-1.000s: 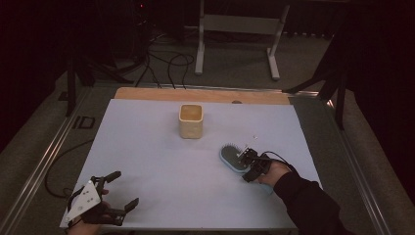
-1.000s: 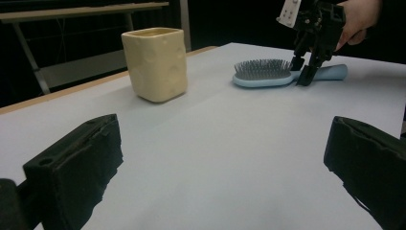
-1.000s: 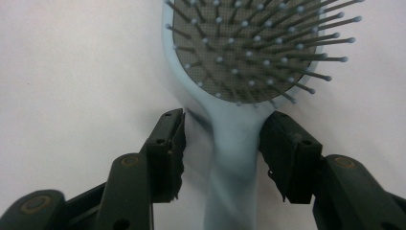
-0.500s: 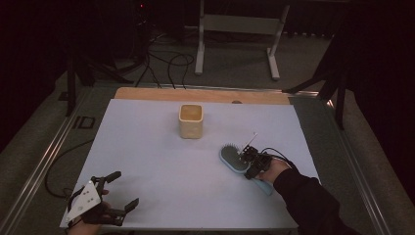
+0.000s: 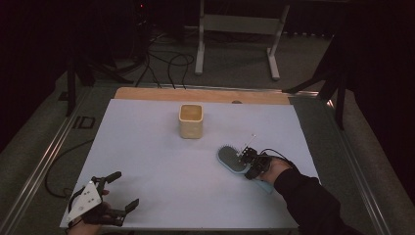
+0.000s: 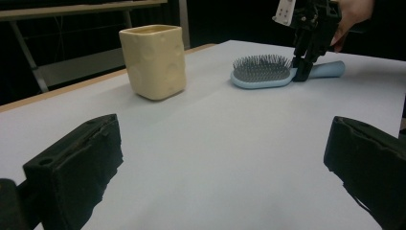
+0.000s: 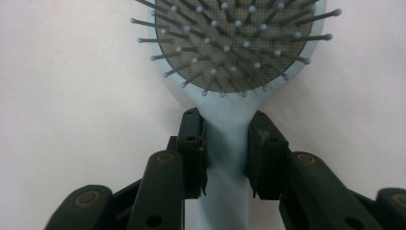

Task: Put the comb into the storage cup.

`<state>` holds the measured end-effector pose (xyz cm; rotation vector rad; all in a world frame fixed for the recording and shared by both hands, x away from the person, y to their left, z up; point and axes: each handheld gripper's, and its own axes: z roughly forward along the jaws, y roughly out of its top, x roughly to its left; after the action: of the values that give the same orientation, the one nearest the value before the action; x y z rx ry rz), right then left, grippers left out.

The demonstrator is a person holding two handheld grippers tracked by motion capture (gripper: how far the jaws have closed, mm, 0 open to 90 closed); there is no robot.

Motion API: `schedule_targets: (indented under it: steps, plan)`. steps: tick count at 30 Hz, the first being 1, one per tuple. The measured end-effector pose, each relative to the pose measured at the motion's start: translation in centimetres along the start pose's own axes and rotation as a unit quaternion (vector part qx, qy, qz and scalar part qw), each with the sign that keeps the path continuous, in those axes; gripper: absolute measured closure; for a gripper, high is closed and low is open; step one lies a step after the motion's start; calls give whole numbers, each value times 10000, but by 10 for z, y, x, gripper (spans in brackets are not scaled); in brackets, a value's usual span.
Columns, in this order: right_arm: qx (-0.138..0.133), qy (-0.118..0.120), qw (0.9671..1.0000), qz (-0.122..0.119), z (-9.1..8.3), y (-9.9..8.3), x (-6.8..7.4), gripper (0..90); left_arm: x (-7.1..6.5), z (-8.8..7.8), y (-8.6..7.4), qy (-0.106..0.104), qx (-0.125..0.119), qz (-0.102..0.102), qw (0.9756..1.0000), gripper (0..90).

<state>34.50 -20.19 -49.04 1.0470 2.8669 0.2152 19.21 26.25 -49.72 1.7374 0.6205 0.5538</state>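
White tabletop: a pale sheet covers the table, with a strip of bare wood along the far edge.
Left gripper: held at the near left corner of the sheet, jaws spread wide with nothing between them; in the left gripper view only bare tabletop lies between its two black jaws.
Cream cup: a squarish, dimpled cup, upright, toward the far middle of the sheet, well apart from both grippers.
Hairbrush: light blue, lying flat with bristles up, right of centre; the head points toward the cup's side and the handle runs back toward the person's right hand.
Right gripper: its jaws have just been closing and now press on both sides of the hairbrush's neck, just below the bristle pad; the brush rests on the sheet.
Right sleeve: dark, coming in from the lower right corner.
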Motion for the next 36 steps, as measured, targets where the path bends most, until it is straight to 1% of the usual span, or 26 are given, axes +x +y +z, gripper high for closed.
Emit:
schedule_targets:
  steps: [2, 3, 4, 5, 6, 9, 13, 15, 16, 17, 19, 20, 22, 23, 24, 25, 29, 31, 33, 34, 36]
  plan:
    - [-69, 65, 9999, -38, -1, -2, -2, 705, 0, 0, 0, 0, -6, -10, 10000, 0]
    - [-208, 93, 9997, -36, -1, -4, -3, 706, 0, 0, 0, 6, 8, -1, 10000, 0]
    - [-244, 178, 9995, 83, -1, -5, -4, 706, 1, 0, 0, 8, 10, -5, 10000, 0]
    - [-268, 203, 9994, -29, -1, -6, -5, 707, 1, 0, 0, 16, 8, -6, 10000, 0]
    - [-327, 240, 9992, 65, -2, -7, -5, 707, 1, 0, 0, 15, 5, -11, 10000, 0]
    - [-403, 342, 9985, 171, -3, -9, -7, 707, 0, 0, -1, 20, 13, -16, 10000, 0]
    - [-578, 391, 9973, 211, -8, -11, -9, 707, 0, 0, 0, 19, 9, -19, 10000, 0]
    - [-617, 429, 9971, 132, -10, -12, -8, 707, 0, 0, 0, 20, 9, -21, 10000, 0]
    - [-655, 436, 9967, 174, -12, -11, -7, 707, 1, 0, 0, 17, 6, -15, 10000, 0]
    - [-652, 479, 9966, 129, -13, -11, -7, 707, 1, 0, 0, 14, 2, -15, 10000, 0]
    - [-707, 487, 9962, 165, -15, -10, -7, 708, 1, 0, -1, 19, 5, -19, 10000, 0]
    - [-705, 517, 9961, 98, -16, -10, -6, 707, 1, 0, 0, 18, -1, -23, 10000, 0]
    - [-793, 556, 9952, 165, -20, -8, -5, 708, 1, 0, 0, 20, -3, -19, 10000, 0]
    - [-827, 577, 9948, 112, -21, -7, -5, 707, 1, 0, 0, 19, 2, -23, 10000, 0]
    - [-872, 532, 9947, 141, -23, -6, -5, 707, 1, 0, 0, 18, 1, -20, 10000, 0]
    - [-900, 563, 9942, 178, -25, -5, -4, 707, 1, 0, 0, 17, -2, -21, 10000, 0]
    - [-1084, 550, 9924, 186, -32, -3, -4, 707, 1, 0, 0, 23, -8, -26, 10000, 0]
    - [-1144, 535, 9919, 140, -36, -2, -4, 707, 1, 0, 0, 19, -5, -24, 10000, 0]
    - [-1247, 592, 9904, 112, -40, 0, -4, 707, 1, 0, 0, 18, 7, -16, 10000, 0]
    - [-1296, 584, 9897, 142, -42, 0, -3, 707, 1, 0, 0, 16, 6, -14, 10000, 0]
    - [-1381, 582, 9886, 102, -45, 2, -3, 707, 1, 0, 0, 17, 0, -16, 10000, 0]
